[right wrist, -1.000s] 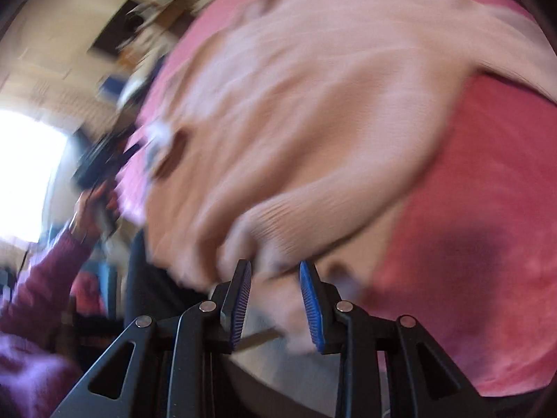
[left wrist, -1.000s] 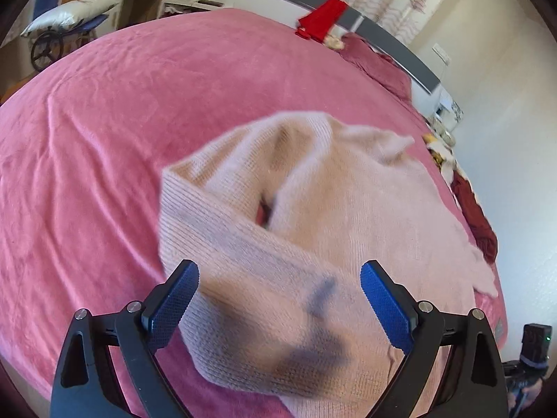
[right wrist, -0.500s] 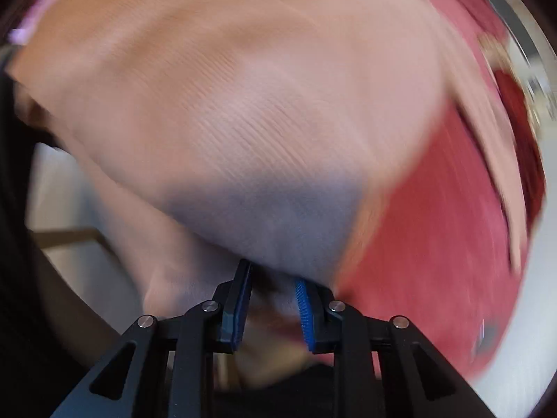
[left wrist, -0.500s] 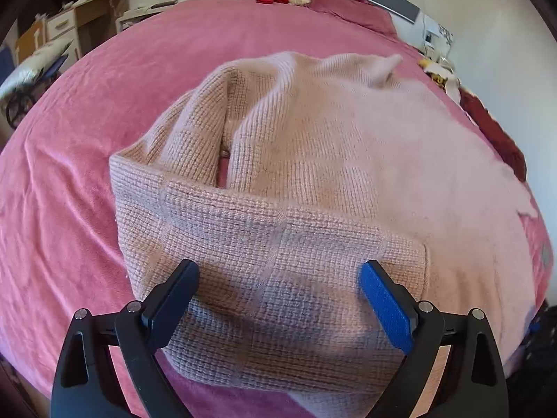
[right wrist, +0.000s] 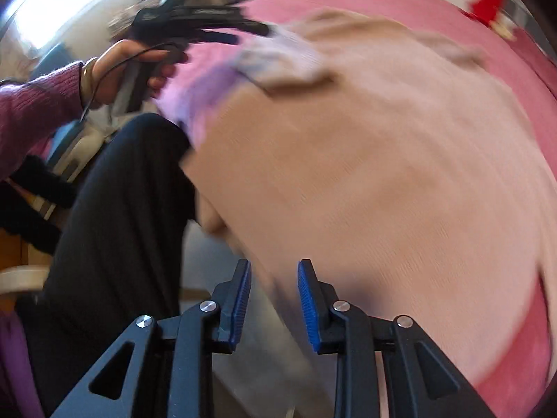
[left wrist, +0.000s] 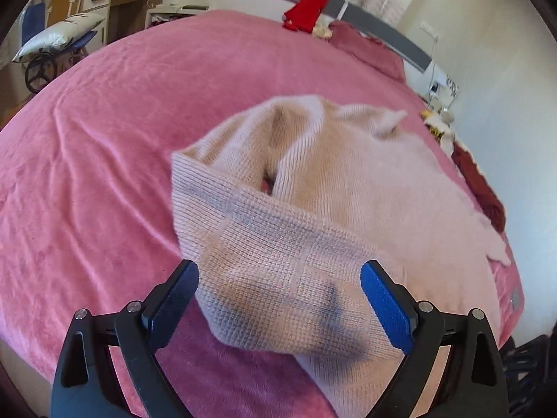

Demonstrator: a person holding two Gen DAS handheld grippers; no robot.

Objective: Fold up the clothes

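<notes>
A pale pink knit sweater (left wrist: 348, 188) lies spread on the pink bed cover (left wrist: 122, 122), one sleeve (left wrist: 278, 271) folded across its near end. My left gripper (left wrist: 278, 299) is wide open above that sleeve end, holding nothing. In the right wrist view the sweater (right wrist: 383, 160) fills the frame, blurred. My right gripper (right wrist: 275, 299) hovers at the sweater's hem by the bed edge, jaws narrowly apart with nothing clearly held. The left gripper (right wrist: 209, 28) and the hand holding it show at the upper left of that view.
A red cloth (left wrist: 310, 8) hangs on the headboard at the far end. Dark red clothes (left wrist: 480, 188) lie along the bed's right edge. A desk and a chair with a pillow (left wrist: 59, 36) stand far left. The person's dark-trousered leg (right wrist: 118, 216) is beside the bed edge.
The left gripper dipped close to the sweater, then pulled back up, staying open. The right gripper swung fast along the hem and its jaws opened slightly wider.
</notes>
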